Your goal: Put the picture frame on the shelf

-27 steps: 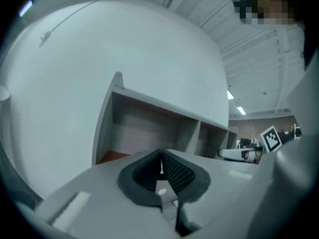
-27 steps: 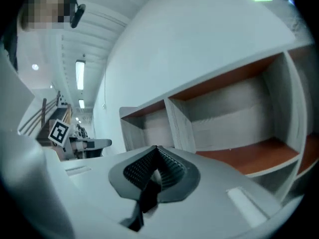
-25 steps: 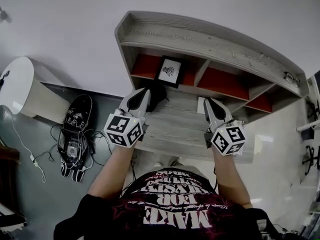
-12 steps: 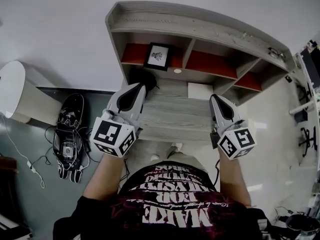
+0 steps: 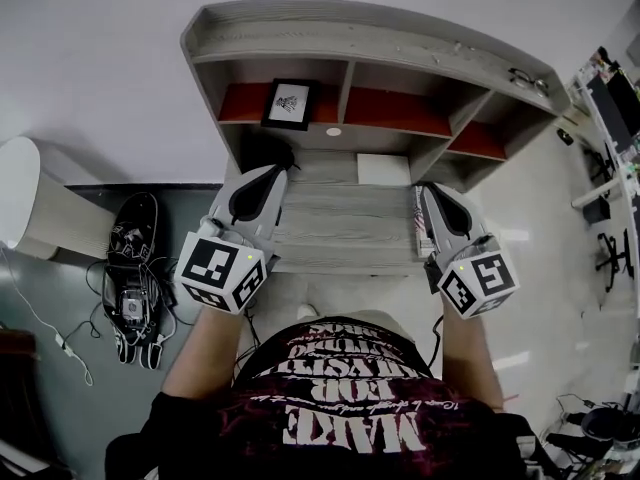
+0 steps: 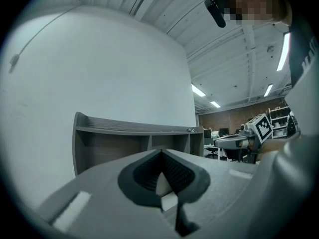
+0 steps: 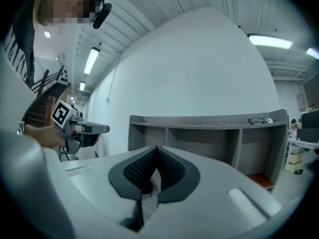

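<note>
The grey shelf (image 5: 380, 43) is standing against the white wall, its open compartments backed in red, and it is rising from the back of the wooden bench (image 5: 340, 223) where the person is working. On the floor to the left a skateboard (image 5: 135, 258) is lying among loose cables, well apart from all this.

The person is holding both tools out level over the bench's front edge, one on each side. The left tongs (image 6: 160, 151) are resting with their jaws together, the ribbed pads meeting at the tip and nothing lying between them. The right tongs (image 7: 156, 147) are pressed together the same way and are carrying nothing either.

The picture frame (image 5: 290, 103) is standing upright in the leftmost compartment of the shelf, its pale face with a dark print looking out towards the room. Neither tool is touching it; both are hanging well short of it, out over the near half of the bench.

So to my eye the job is looking done: the frame is sitting where the task wants it, it is staying up on its own, and both tools are free. I am seeing nothing left but perhaps a check that it is standing squarely.

A white card (image 5: 383, 169) is lying flat on the bench under the shelf, and a pair of spectacles (image 5: 527, 80) is sitting on the shelf's top board towards the right.
</note>
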Action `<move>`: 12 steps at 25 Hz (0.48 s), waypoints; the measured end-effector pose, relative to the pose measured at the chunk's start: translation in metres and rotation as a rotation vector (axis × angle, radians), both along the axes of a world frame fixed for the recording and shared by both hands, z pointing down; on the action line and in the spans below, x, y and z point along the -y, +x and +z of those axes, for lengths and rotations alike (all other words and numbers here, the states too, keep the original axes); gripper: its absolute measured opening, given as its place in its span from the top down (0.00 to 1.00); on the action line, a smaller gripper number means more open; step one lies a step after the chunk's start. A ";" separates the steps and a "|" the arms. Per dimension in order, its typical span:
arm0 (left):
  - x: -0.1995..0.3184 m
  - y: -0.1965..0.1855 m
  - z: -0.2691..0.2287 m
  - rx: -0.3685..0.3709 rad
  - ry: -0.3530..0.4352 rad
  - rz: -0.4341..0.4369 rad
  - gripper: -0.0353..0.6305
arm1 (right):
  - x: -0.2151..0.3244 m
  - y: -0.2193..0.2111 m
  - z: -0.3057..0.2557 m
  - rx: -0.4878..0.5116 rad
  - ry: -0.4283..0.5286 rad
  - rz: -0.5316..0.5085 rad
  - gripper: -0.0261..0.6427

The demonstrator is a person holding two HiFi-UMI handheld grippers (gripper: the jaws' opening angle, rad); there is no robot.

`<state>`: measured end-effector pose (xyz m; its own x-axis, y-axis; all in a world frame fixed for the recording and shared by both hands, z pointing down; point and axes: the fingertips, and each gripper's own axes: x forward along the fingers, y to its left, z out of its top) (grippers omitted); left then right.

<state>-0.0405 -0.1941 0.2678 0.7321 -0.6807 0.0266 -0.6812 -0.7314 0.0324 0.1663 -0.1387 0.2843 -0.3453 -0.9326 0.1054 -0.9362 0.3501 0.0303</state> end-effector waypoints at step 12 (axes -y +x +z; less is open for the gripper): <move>-0.030 0.056 0.013 0.024 -0.053 -0.020 0.95 | -0.021 0.036 0.012 -0.011 -0.046 -0.082 0.92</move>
<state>0.0152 -0.1642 0.2809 0.7174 -0.6920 0.0805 -0.6964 -0.7156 0.0547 0.2019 -0.1179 0.2966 -0.4189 -0.8952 0.1519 -0.9040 0.4269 0.0226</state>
